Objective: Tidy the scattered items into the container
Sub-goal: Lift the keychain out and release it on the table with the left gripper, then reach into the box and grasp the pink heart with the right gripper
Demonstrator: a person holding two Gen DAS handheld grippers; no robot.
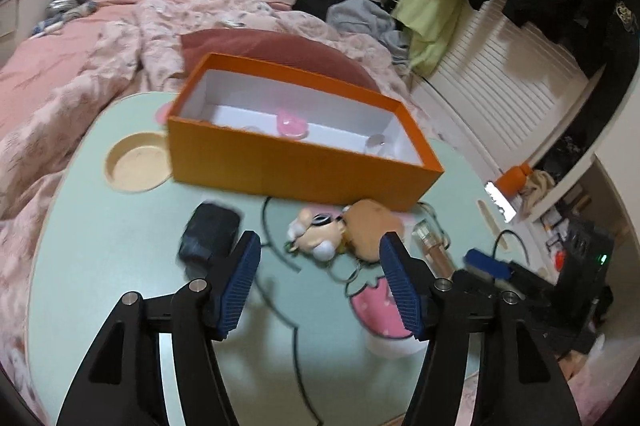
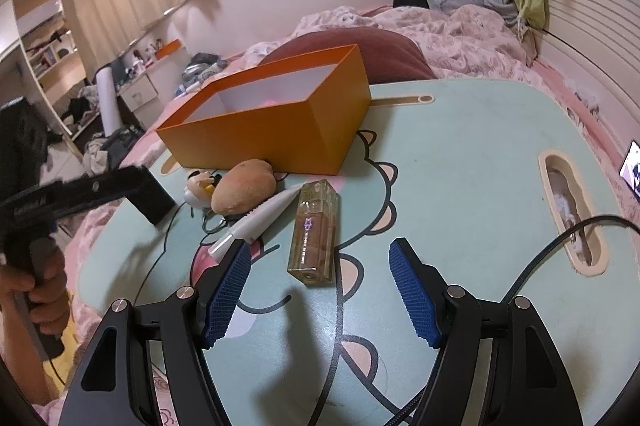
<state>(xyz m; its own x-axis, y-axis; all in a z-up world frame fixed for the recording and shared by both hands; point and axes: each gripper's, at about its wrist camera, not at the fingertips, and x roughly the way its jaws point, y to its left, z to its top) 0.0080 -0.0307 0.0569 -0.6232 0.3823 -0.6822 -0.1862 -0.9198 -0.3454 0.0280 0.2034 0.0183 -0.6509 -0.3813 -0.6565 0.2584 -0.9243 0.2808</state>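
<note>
Clutter lies on the pale green table [image 1: 100, 246] in front of the orange box [image 1: 304, 161]: a plush keychain [image 1: 344, 232], a black pouch [image 1: 210, 232], a white pen [image 2: 260, 220] and a clear amber bottle [image 2: 314, 234]. The left tongs [image 1: 320, 290] are spread and empty, aimed at the plush, which lies just short of the box wall. The right tongs [image 2: 320, 290] are likewise spread and empty, just short of the bottle.

Trouble could come from crowding. The pen rests against the plush, so a grab at the toy may drag the pen along or snag the key ring. The bottle, smooth and hard, could skid from the pads.

The bottle lies flat, its long axis running from the right tongs toward the box. The pen slants across, one end near the plush and the other near the right tongs. The box already holds a small pink thing [image 1: 290, 123].
</note>
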